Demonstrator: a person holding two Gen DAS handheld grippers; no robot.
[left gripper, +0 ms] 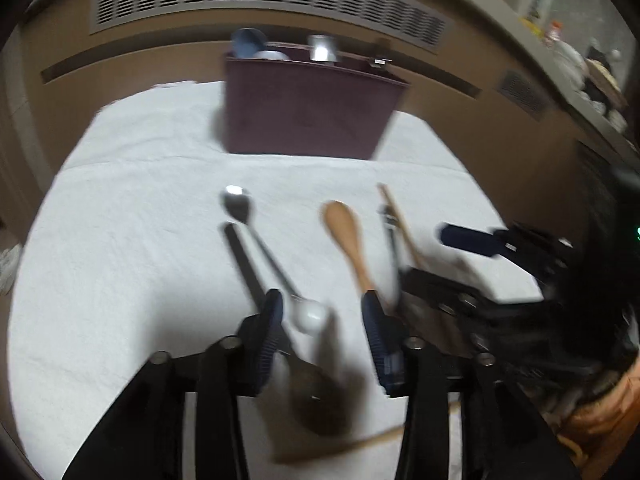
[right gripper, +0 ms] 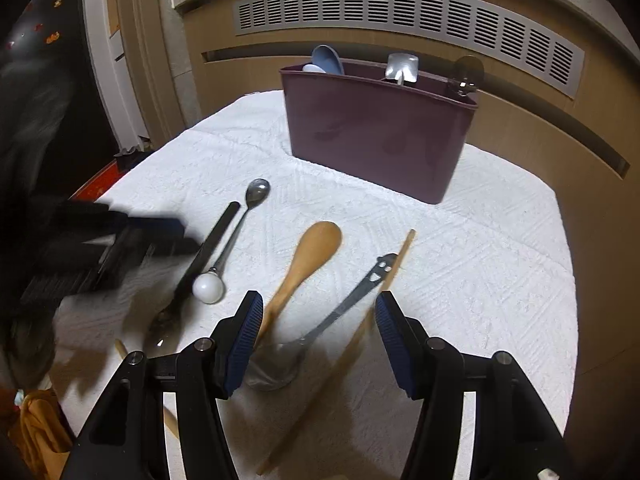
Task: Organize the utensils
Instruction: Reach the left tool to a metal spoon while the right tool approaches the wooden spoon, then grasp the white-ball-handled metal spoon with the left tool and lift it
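Note:
A maroon utensil holder (left gripper: 308, 108) (right gripper: 380, 132) stands at the back of the white cloth (right gripper: 480, 280), with several utensils in it. Loose on the cloth lie a white-knobbed metal spoon (left gripper: 276, 264) (right gripper: 230, 248), a black-handled spoon (left gripper: 246, 264) (right gripper: 204, 252), a wooden spoon (left gripper: 348, 240) (right gripper: 304, 264), a grey metal ladle (right gripper: 340, 312) and a wooden chopstick (right gripper: 340, 360). My left gripper (left gripper: 322, 308) is open over the white knob. My right gripper (right gripper: 318, 316) is open over the ladle handle, and shows in the left wrist view (left gripper: 472, 252).
A beige wall unit with vent grilles (right gripper: 400, 16) stands behind the table. A cluttered shelf (left gripper: 580, 68) runs at the right in the left wrist view. A second chopstick (left gripper: 360, 444) lies near the front edge. An orange cloth (right gripper: 36, 428) is at the lower left.

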